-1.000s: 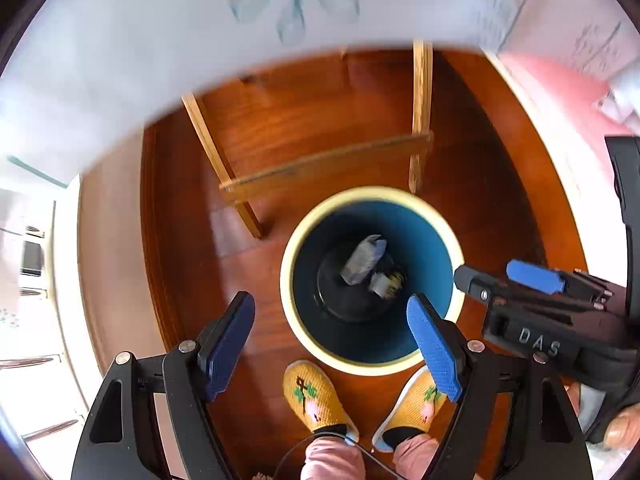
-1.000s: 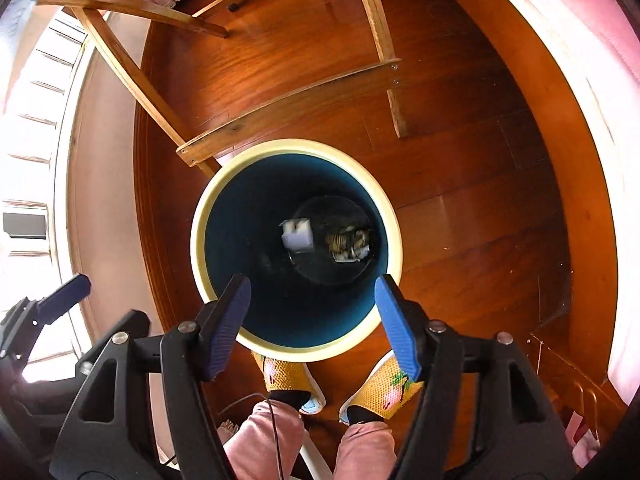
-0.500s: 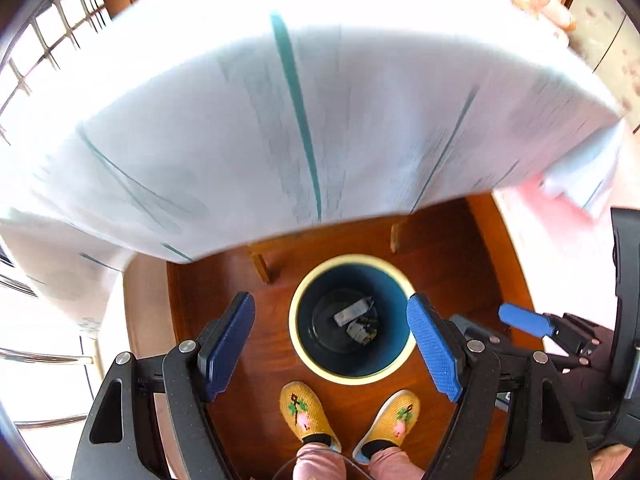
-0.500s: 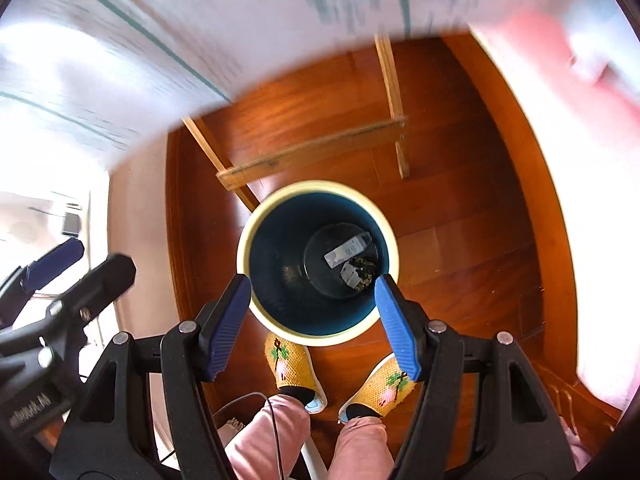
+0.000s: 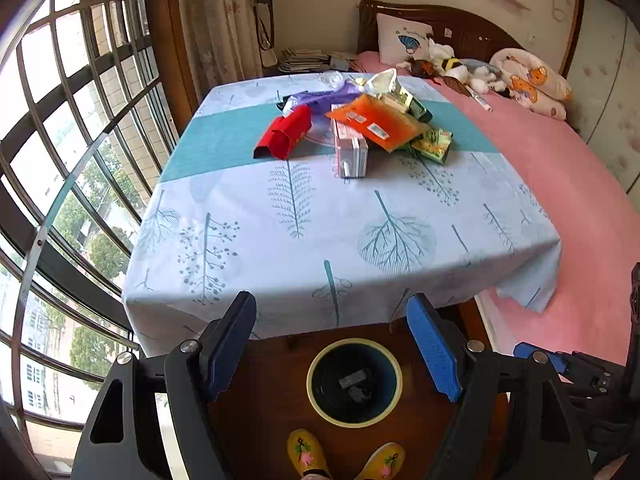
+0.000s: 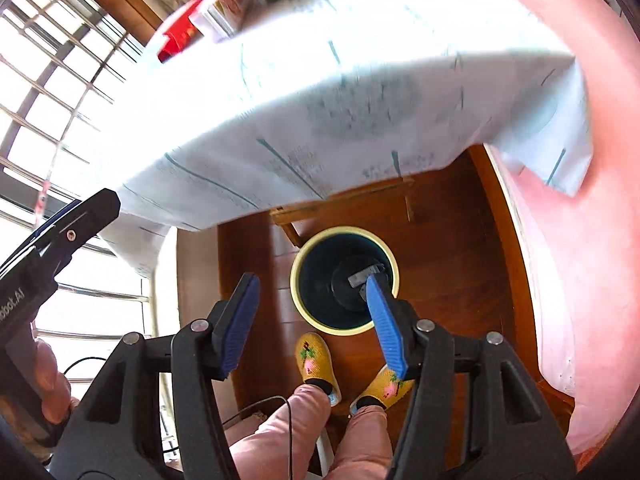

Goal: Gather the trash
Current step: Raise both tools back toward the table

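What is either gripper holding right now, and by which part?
Nothing. The left gripper and right gripper are both empty, jaws apart, above the bin.

Floor (image 5: 264, 392): polished wood, reddish, giving off a low sheen. Tablecloth (image 5: 304, 232): matt woven cloth, pale with printed teal leaves, hanging in soft folds at the corners. Bin (image 5: 316, 396): smooth plastic, cream rim, dark inside. Red box (image 5: 284, 136): glossy card, catching the window light. Orange packet (image 5: 376, 120): shiny plastic film, crinkling. Pink carton (image 5: 350, 152): smooth printed card. Bedspread (image 5: 568, 184): pink cloth, matt, faintly napped. Left gripper (image 5: 332, 344) and right gripper (image 6: 310, 320): black matt plastic frames with bare metal bolt heads; pads (image 5: 432, 356) are looking like ribbed blue rubber. Slippers (image 6: 316, 360): yellow knitted cloth, rough-textured. Window bars (image 5: 80, 92): dark painted metal.
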Motion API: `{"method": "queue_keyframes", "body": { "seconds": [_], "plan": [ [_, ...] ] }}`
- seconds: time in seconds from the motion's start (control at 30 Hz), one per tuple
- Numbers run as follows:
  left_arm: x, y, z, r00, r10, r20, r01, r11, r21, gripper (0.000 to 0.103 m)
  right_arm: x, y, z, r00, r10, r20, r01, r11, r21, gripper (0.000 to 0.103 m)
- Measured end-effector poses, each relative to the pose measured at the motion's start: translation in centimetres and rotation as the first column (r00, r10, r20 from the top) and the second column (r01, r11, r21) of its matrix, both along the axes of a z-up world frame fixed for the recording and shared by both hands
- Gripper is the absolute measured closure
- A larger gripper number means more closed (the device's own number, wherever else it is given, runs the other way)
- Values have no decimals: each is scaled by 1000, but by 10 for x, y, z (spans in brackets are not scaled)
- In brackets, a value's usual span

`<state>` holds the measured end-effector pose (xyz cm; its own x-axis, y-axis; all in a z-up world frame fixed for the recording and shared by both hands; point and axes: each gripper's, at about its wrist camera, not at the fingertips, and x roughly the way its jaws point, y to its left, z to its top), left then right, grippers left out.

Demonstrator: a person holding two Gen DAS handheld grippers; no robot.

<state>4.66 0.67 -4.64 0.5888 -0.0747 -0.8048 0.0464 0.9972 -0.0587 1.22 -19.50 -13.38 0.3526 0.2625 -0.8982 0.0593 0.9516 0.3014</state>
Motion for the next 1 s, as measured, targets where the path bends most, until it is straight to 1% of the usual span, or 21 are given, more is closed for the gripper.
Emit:
{"method": "queue_keyframes", "body": {
  "seconds": [0.1, 0.17, 0.23, 0.33, 0.43, 0.5, 0.6, 0.73, 0.8, 0.87, 1.0],
  "plan": [
    [1, 11, 35, 999, 52, 5, -52, 998, -28, 23, -2, -4, 33, 998, 10, 58, -11, 1000, 14, 53],
    [2, 17, 51, 997, 83, -8, -83, 994, -69, 24, -1, -6, 57, 995, 18, 102, -19, 1000, 4, 53],
    [2, 22, 66, 993, 115, -8, -115, 990, -84, 24, 2, -9, 79, 988, 36, 149, -37, 999, 2, 53],
    [5, 27, 82, 990, 142, -5, -141, 985, -97, 24, 8, -12, 108, 977, 55, 205, -58, 998, 10, 53],
    [7, 28, 90, 987, 158, 2, -157, 982, -100, 24, 14, -17, 133, 965, 70, 253, -81, 996, 32, 53],
    [10, 28, 98, 987, 159, 18, -156, 982, -102, 24, 18, -17, 142, 959, 71, 274, -87, 995, 47, 53],
    [18, 26, 107, 990, 134, 42, -130, 987, -97, 24, 27, -16, 152, 951, 77, 298, -99, 993, 59, 53],
    [38, 26, 112, 996, 84, 42, -80, 994, -75, 24, 44, -15, 158, 950, 70, 305, -96, 993, 70, 53],
    [54, 30, 109, 997, 74, 29, -72, 995, -75, 24, 55, -16, 159, 953, 55, 299, -84, 993, 85, 53],
    [74, 39, 106, 998, 62, 10, -61, 994, -92, 24, 71, -14, 156, 956, 44, 290, -73, 993, 88, 53],
    [129, 57, 92, 1000, 26, -15, -27, 996, -86, 24, 107, -6, 151, 964, 27, 266, -48, 996, 71, 53]
  ]
}}
